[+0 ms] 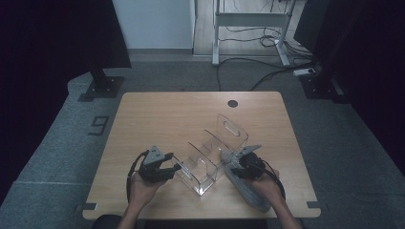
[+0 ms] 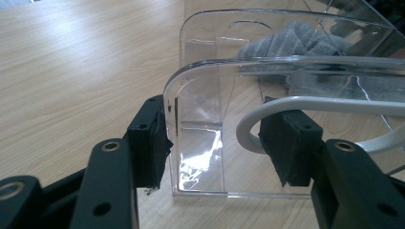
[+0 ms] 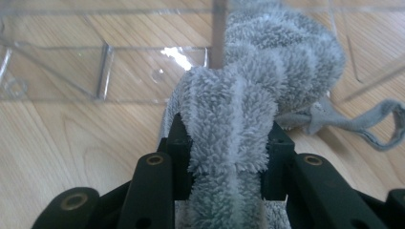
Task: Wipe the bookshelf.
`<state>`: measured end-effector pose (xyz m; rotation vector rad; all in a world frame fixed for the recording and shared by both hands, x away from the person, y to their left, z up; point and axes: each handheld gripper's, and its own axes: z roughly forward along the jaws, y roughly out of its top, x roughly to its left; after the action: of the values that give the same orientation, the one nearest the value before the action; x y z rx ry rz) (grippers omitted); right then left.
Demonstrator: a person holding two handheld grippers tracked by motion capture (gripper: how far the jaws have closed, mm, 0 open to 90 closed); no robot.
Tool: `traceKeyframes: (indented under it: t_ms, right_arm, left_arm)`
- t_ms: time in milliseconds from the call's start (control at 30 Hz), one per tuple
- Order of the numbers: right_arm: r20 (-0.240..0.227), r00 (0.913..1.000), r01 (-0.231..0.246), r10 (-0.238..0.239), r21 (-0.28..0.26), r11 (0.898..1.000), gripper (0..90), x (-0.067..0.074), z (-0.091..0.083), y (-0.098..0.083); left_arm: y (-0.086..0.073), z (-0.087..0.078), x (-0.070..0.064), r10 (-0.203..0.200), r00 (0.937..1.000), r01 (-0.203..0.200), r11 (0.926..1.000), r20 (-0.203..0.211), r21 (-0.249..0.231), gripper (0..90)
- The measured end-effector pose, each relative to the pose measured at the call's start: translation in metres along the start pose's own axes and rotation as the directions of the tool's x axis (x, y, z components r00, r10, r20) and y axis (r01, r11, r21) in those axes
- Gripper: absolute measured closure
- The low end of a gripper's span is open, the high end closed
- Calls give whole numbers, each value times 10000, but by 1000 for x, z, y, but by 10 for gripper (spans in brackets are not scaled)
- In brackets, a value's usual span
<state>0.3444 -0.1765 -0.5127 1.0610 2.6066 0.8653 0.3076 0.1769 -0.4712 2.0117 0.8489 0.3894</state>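
Table [image 1: 157,114]: light wood, carrying all the work near the person's edge.

Clear plastic organizer [image 1: 210,152]: sits at centre-front of the table, set diagonally, with several upright dividers and a handle cut-out in its tall end wall. Judged rigid, light, slick and liable to slide or scratch; best held at a wall edge rather than a flat face.

Grey towel [image 1: 246,188]: fluffy, long, lying on the table to the right of the organizer, its far end touching or leaning on the organizer wall. Judged soft, limp and light; it will sag and drag, so take it by a bunched fold.

Left gripper [image 1: 168,171]: fingers [image 2: 148,143] about half open, straddling the organizer's near end wall. The left pad touches or nearly touches the plastic; whether the right pad presses, cannot tell.

Right gripper [image 1: 241,164]: fingers [image 3: 179,152] closed onto a thick bunch of towel, pile bulging between them.
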Motion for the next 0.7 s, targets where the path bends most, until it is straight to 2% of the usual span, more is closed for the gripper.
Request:
traceKeyframes:
  t_ms: [200, 367, 500, 700]
  right_arm:
    - [186, 9998, 72, -76, 191, 9998, 642, -2, -16, -10]
    - [29, 10000, 84, -84, 122, 9999, 643, 2, -31, -17]
    - [-141, 9999, 77, -77, 28, 10000, 642, 6, -42, -25]
    - [-703, 9975, -27, 1, -379, 9993, 642, 15, -58, -33]
  left_arm:
    - [0, 0, 0, 38, 10000, -38, 10000, 13, -11, 449]
    - [1, 1, 0, 40, 10000, -40, 10000, -24, 34, 449]
    - [2, 2, -2, 35, 9999, -33, 9999, -135, 106, 448]
    - [3, 1, -2, 43, 9998, -40, 9998, -174, 207, 447]
